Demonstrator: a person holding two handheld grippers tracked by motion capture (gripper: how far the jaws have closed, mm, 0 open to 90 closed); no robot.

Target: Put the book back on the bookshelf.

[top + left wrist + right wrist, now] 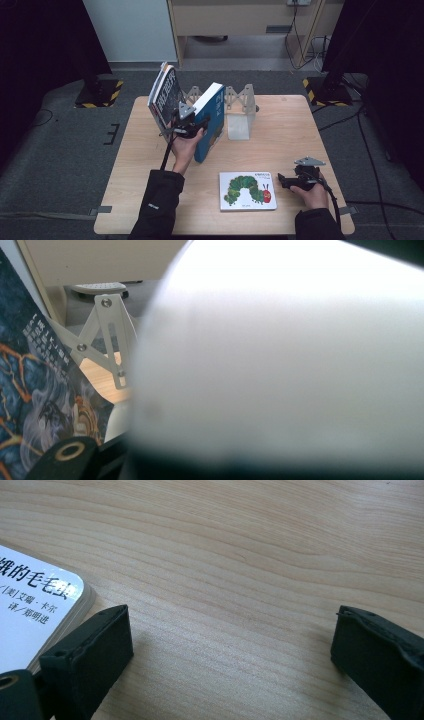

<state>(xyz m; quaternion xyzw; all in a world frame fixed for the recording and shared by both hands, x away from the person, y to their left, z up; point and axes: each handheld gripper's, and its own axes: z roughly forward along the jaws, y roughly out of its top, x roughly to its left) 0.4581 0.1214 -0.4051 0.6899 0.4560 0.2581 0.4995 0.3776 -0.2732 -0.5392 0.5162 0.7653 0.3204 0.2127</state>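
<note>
Left gripper (pixel 189 126) clamped on the blue book (pixel 210 120), standing, long axis 1-to-7 o'clock, beside the white book rack (pixel 240 107). Right gripper (pixel 227 645) jaws apart, just right of the caterpillar book (pixel 247 191); bare table (pixel 290 130) at 12 o'clock.

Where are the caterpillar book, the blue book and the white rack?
caterpillar book (pixel 247 190), high view, on its cover picture.
blue book (pixel 214 121), high view, on its blue cover.
white rack (pixel 239 125), high view, on its front panel.
</note>
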